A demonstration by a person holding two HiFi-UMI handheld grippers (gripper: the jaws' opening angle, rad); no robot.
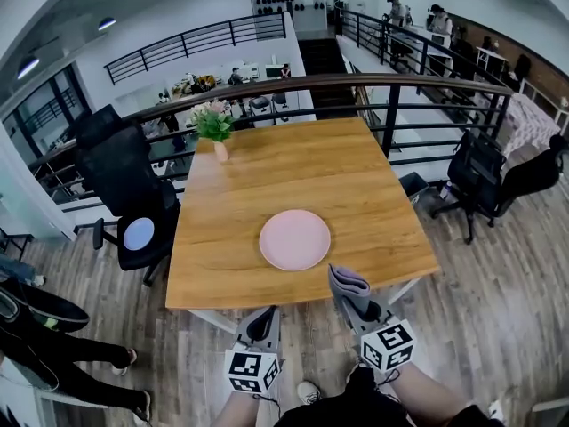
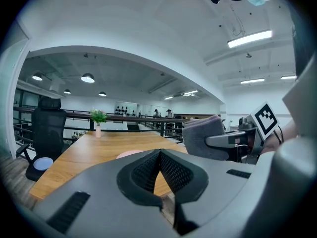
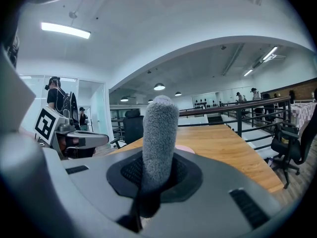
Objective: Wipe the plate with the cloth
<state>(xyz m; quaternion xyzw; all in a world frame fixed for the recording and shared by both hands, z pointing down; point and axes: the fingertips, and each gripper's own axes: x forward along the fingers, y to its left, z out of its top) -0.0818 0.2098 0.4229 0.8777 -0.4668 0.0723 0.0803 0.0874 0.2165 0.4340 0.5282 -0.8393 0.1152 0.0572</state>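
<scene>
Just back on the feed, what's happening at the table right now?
A person holds a claw in each hand at the near edge of the wooden table. The right claw is shut on a folded grey cloth; the left claw is shut and empty. The pink plate lies untouched mid-table; wiping has not started.

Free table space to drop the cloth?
Bare table left and right of the plate, and the far half behind it, bar the plant at the far-left corner. Only crowding: near edge, where the right tool holds the cloth.
</scene>
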